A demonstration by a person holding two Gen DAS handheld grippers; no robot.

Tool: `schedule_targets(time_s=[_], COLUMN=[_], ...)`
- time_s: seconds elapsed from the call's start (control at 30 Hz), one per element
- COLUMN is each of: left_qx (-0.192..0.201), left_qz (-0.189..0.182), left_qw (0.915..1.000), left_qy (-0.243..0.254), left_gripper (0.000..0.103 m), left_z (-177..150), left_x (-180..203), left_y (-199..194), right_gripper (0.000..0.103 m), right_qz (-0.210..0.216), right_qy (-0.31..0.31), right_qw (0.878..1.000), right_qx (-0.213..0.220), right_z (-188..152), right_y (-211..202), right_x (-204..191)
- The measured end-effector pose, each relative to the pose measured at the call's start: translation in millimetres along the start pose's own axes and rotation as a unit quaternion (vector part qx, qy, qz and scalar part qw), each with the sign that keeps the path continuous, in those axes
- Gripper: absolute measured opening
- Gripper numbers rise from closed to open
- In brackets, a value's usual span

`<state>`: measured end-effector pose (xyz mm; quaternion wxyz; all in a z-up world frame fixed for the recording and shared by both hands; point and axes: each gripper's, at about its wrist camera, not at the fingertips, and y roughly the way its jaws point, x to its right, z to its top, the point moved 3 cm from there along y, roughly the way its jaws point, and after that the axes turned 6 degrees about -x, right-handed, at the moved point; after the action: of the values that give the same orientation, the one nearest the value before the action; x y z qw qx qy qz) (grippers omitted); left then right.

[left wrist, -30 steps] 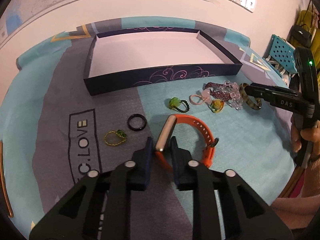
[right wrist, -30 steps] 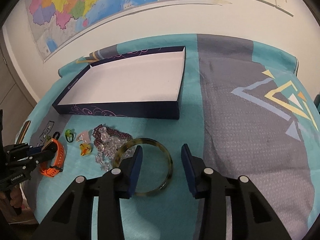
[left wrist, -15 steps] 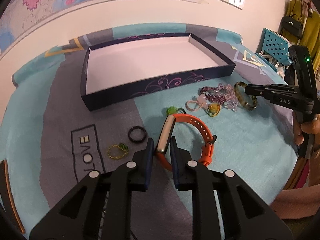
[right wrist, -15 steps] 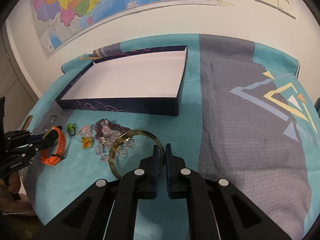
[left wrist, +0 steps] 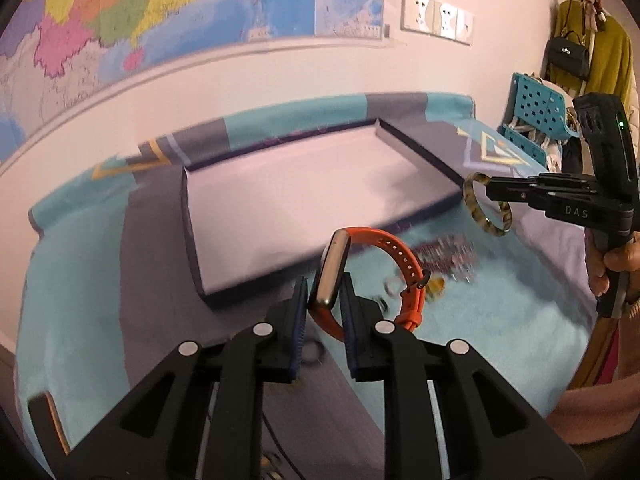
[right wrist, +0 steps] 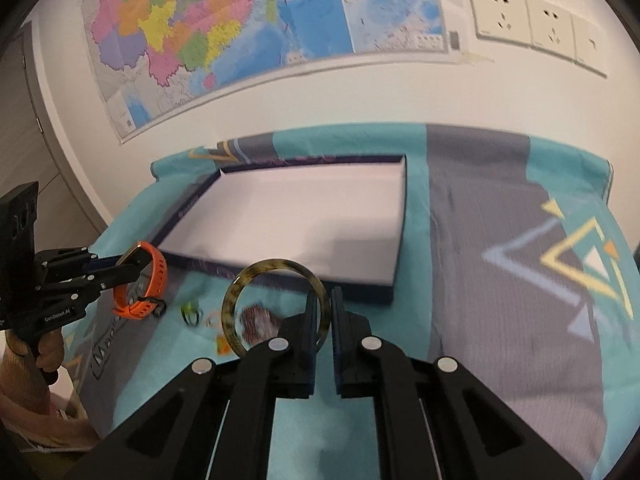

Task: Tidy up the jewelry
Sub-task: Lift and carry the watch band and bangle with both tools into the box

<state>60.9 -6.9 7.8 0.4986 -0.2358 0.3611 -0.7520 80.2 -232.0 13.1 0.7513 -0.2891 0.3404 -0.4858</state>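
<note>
1. The orange silicone wristband with a silver-grey oblong face (left wrist: 376, 256) is pinched at its face between the blue pads of the left gripper (left wrist: 325, 300) and hangs above the cloth, in front of the near wall of the tray.
2. The mottled brown-and-yellow bangle (right wrist: 276, 304) is pinched at its right rim by the right gripper (right wrist: 322, 312), whose jaws are pressed almost together; it is lifted off the cloth, near the tray's front right corner.
3. The shallow rectangular tray with dark navy walls and a white floor (right wrist: 394, 280) lies beyond both pieces, and nothing lies inside it.
4. On the cloth under the lifted pieces lie a heap of purple and clear beads (right wrist: 256, 322), a small green ring (right wrist: 191, 312) and an amber-yellow piece (right wrist: 222, 345); they are blurred.
5. Readable writing: "DAS" on the right gripper's side in the left view, and "GenRobot.AI" on the left gripper's side in the right view.
6. A person's hand (right wrist: 50, 354) holds the left gripper's handle.
7. The surface is a turquoise and grey cloth with triangle patterns (right wrist: 520, 300).
8. Behind it is a white wall with a coloured map (right wrist: 240, 28) and white sockets (right wrist: 532, 24).
9. In the left view a blue perforated basket (left wrist: 536, 116) and a black handbag on a hanger (left wrist: 568, 56) are at the right side.
</note>
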Motion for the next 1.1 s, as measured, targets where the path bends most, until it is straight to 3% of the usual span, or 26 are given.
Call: schedule_targets(time_s=[0.2,0.6,1.1], left_qx=[0.003,-0.026,-0.058], left_qz=[0.005,0.019,0.02], left_qw=[1.0,0.9994,0.9978], left_qy=[0.001,-0.014,-0.026], left_gripper=[0.017,0.017,0.017], left_z=[31,74,108], left_x=[-21,-55,-72], left_y=[15,70,127], right_gripper=[0.005,0.005,0.005], right_qz=[-0.008,-0.019,-0.043], right_qy=[-0.014,-0.007,0.018], right_qw=[1.0,1.0,0.998], right_qx=[0.009,0.003,-0.051], right_z=[38,104,129], right_y=[18,68,133], right_x=[-3,2,14])
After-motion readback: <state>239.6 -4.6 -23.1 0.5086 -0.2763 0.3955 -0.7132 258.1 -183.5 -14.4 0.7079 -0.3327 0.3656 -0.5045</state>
